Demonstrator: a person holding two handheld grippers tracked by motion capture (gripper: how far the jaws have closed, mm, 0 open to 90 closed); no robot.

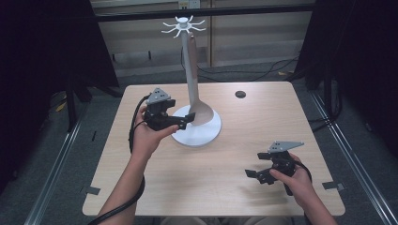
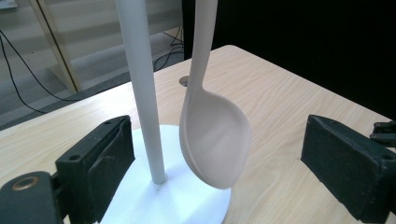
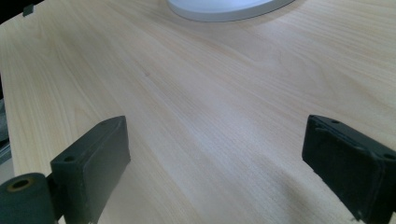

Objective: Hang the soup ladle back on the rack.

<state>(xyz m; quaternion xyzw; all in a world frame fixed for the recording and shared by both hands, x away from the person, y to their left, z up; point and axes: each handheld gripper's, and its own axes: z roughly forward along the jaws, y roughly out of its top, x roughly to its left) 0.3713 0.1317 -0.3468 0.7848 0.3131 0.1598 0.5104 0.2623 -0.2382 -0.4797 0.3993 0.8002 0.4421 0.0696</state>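
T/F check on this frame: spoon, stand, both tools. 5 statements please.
1. The spoon hangs from the stand, bowl down. True.
2. The left tool is shut on the spoon. False: its jaws stand wide on either side of the spoon, pads not touching it.
3. The right tool is open, over bare table. True.
4. The spoon lies flat on the table. False: it hangs upright beside the pole, its bowl just above the white base.
5. The right tool holds the stand. False: it is apart from the stand, near the table's near right corner.
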